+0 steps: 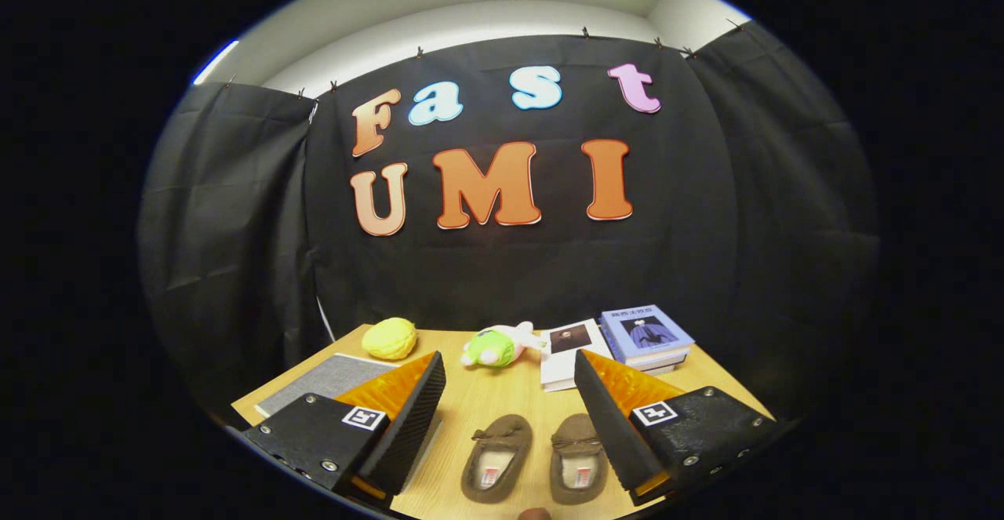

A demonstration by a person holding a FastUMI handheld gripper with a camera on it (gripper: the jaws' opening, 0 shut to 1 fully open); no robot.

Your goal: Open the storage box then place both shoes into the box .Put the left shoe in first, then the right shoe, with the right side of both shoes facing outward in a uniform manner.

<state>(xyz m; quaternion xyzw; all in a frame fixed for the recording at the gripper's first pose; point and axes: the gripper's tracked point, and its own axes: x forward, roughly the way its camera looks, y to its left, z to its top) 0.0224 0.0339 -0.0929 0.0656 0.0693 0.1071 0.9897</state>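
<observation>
Two small brown slipper-like shoes with pale lining lie side by side on the wooden table [478, 398], toes pointing away from me. The left shoe [497, 457] sits between my fingers; the right shoe [577, 457] lies close against my right finger [608, 418]. My gripper [508, 367] hovers above them, open wide, nothing between its fingers. I cannot make out a storage box.
Beyond the fingers lie a yellow lemon-shaped toy [389, 338], a green and white plush toy [496, 346], a white book [566, 351] and a stack of blue books [647, 338]. A grey flat pad [325, 381] lies behind my left finger.
</observation>
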